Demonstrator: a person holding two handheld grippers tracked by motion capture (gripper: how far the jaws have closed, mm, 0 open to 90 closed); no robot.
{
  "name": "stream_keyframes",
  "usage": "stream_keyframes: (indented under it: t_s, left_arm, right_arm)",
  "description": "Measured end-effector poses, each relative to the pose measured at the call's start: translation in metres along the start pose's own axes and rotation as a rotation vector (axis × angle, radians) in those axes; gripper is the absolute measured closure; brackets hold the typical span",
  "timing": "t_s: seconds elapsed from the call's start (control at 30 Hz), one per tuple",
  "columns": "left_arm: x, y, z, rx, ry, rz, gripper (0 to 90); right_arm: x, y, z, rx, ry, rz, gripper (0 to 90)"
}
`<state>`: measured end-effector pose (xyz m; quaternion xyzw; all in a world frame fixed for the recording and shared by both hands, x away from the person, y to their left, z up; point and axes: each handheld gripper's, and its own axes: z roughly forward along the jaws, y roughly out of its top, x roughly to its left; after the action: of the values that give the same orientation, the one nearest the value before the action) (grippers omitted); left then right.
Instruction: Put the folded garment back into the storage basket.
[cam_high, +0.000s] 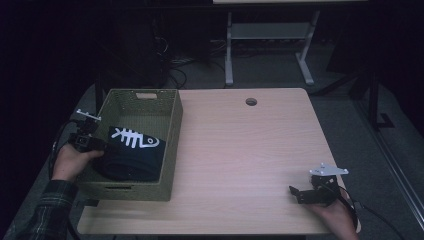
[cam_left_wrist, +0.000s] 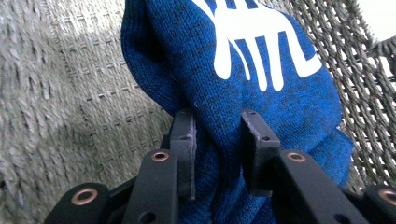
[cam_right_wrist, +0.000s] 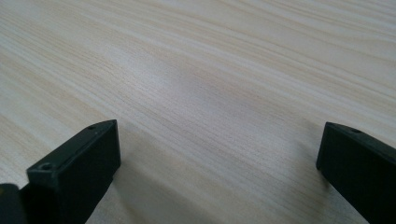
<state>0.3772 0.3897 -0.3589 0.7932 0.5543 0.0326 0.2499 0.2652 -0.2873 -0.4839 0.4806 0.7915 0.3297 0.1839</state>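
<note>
A dark blue knitted garment (cam_high: 132, 155) with a white fishbone print lies folded inside a green woven basket (cam_high: 175, 125) at the table's left. My left gripper (cam_high: 107, 147) reaches over the basket's left wall, held by a hand in a plaid sleeve. In the left gripper view its jaws (cam_left_wrist: 217, 116) stand on either side of a fold of the blue garment (cam_left_wrist: 261, 56), and the cloth fills the gap and touches both pads. My right gripper (cam_high: 295, 192) rests low over the table's front right with its jaws (cam_right_wrist: 219, 135) wide apart over bare wood.
The light wooden table (cam_high: 240, 145) has a round cable hole (cam_high: 251, 102) near its far edge. The basket's woven floor and wall (cam_left_wrist: 56, 93) surround the garment closely. Beyond the table, white desk legs (cam_high: 229, 50) and cables stand on a dark floor.
</note>
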Motion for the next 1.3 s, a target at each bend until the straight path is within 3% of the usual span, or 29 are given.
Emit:
stream_keyframes:
  t_s: [0.23, 0.37, 0.5, 0.73, 1.07, 1.3]
  left_arm:
    - [0.004, 0.0, -0.013, -0.055, 0.035, 0.013, 51.5]
    - [0.005, 0.001, -0.026, -0.079, 0.061, 0.013, 46.5]
    - [0.001, 0.001, -0.033, -0.109, 0.054, 0.02, 42.8]
    - [-0.02, 0.005, -0.031, -0.126, 0.023, 0.07, 32.3]
    - [-0.055, 0.018, -0.023, -0.169, 0.014, 0.151, 17.2]
    - [-0.076, 0.029, -0.014, -0.211, 0.005, 0.193, 14.2]
  right_arm:
    - [0.0, 0.0, 0.0, 0.0, 0.0, -0.001, 0.0]
    - [0.0, 0.0, 0.0, 0.0, 0.0, -0.001, 0.0]
    - [0.0, 0.0, 0.0, -0.001, 0.002, -0.002, 0.0]
    - [0.0, 0.0, 0.0, 0.0, 0.004, -0.003, 0.0]
    - [0.0, 0.0, 0.0, -0.001, 0.004, -0.003, 0.0]
    - [0.0, 0.0, 0.0, 0.0, 0.004, -0.004, 0.0]
